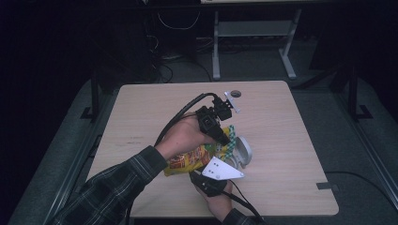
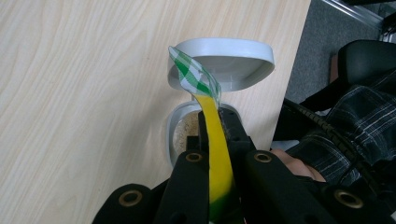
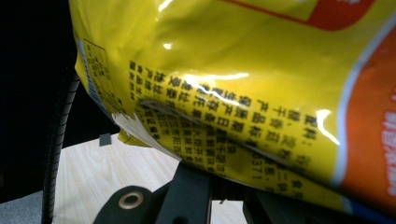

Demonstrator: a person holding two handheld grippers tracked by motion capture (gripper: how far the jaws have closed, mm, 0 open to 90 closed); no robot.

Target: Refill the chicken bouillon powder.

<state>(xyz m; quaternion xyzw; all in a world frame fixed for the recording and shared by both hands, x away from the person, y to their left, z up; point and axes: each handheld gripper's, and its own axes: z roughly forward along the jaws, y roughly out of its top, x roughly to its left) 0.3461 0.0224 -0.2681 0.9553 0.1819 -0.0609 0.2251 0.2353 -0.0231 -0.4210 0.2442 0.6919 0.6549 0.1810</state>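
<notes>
A yellow snack bag (image 1: 187, 161) with red and orange print hangs tilted over the wooden table (image 1: 141, 108), held at both ends. My left gripper (image 1: 225, 139) is shut on its upper edge; in the left gripper view the jaws (image 2: 215, 123) pinch the yellow strip (image 2: 218, 158) below a green-and-white checked flap (image 2: 191, 74). Right under that flap stands a small grey container (image 2: 180, 133) with beige contents, its lid (image 2: 224, 60) swung open. My right gripper (image 1: 202, 177) grips the bag's lower end. In the right gripper view the bag (image 3: 233, 70) covers the fingertips of the gripper (image 3: 219, 186).
The container (image 1: 241, 152) sits near the middle right of the table. A round hole (image 1: 234, 93) is in the table's far edge. A grey table frame (image 1: 253, 33) and cables lie on the floor behind. A plaid sleeve (image 1: 117, 187) comes in from the bottom left.
</notes>
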